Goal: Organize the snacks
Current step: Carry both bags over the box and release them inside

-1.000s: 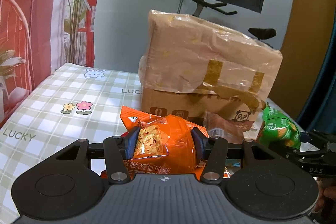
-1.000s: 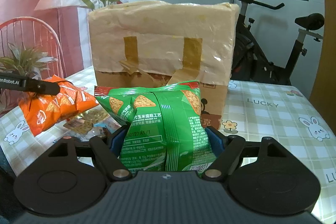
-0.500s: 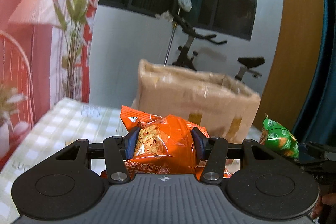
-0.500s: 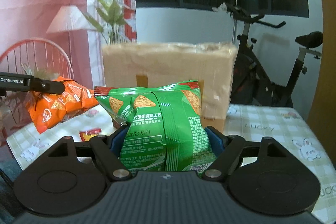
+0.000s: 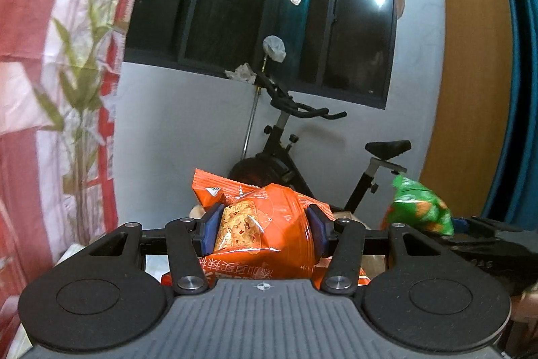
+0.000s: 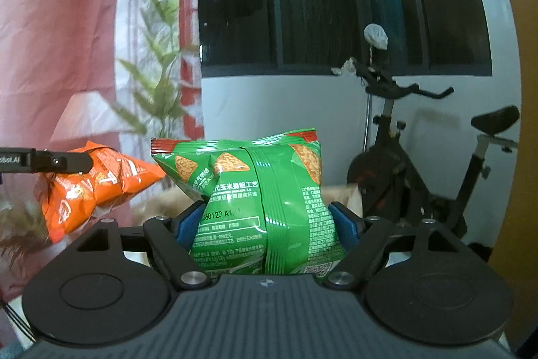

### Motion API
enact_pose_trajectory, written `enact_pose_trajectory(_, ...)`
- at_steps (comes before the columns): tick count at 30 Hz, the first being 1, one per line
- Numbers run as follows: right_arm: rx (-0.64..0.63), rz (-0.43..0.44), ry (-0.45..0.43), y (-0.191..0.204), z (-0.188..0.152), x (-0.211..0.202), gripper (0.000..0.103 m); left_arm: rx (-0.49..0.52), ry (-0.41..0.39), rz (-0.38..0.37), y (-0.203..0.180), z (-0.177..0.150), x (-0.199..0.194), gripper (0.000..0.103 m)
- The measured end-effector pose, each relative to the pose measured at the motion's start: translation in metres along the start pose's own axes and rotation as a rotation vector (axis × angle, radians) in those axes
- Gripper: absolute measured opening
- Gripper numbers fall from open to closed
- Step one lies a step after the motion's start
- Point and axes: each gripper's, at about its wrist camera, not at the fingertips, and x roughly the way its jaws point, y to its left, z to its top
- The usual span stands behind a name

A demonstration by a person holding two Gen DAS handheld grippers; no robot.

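The left gripper (image 5: 262,232) clamps an orange snack bag (image 5: 269,234) at lower centre of its view — blue pads pressed into both sides. The right gripper (image 6: 265,224) pinches a green snack bag (image 6: 259,207) likewise, lower centre, with an exercise bike (image 6: 420,164) at right behind — the cardboard box (image 6: 168,201) barely peeks past the bags.

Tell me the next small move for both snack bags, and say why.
Probably carry both forward and down over the cardboard box: the left hand-held gripper clamps the orange bag, the right hand-held gripper the green bag, both raised above it.
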Motion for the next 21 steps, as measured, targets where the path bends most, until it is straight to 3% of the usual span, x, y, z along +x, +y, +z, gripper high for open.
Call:
enact_pose_trajectory(5,-0.017,-0.004,0.040,-0.010,0.013,0.061,0.079,0.003,0.043,0.009,0.002,0.012,0.054,0.056)
enact_pose_trajectory(13,0.005,-0.005,0.144,-0.023,-0.003,0.120,0.080,0.034,0.148,0.018,0.013,0.009,0.122,0.057)
enact_pose_trajectory(14,0.010,-0.009,0.154,-0.025,-0.006,0.125,0.080,0.035,0.162,0.019,0.014,0.007,0.128,0.058)
enact_pose_trajectory(17,0.031,0.006,0.181,-0.031,-0.008,0.134,0.084,0.040,0.182,0.025,0.019,0.005,0.138,0.075)
enact_pose_trajectory(21,0.048,0.015,0.205,-0.035,-0.007,0.139,0.088,0.032,0.196,0.029,0.022,0.003,0.138,0.078)
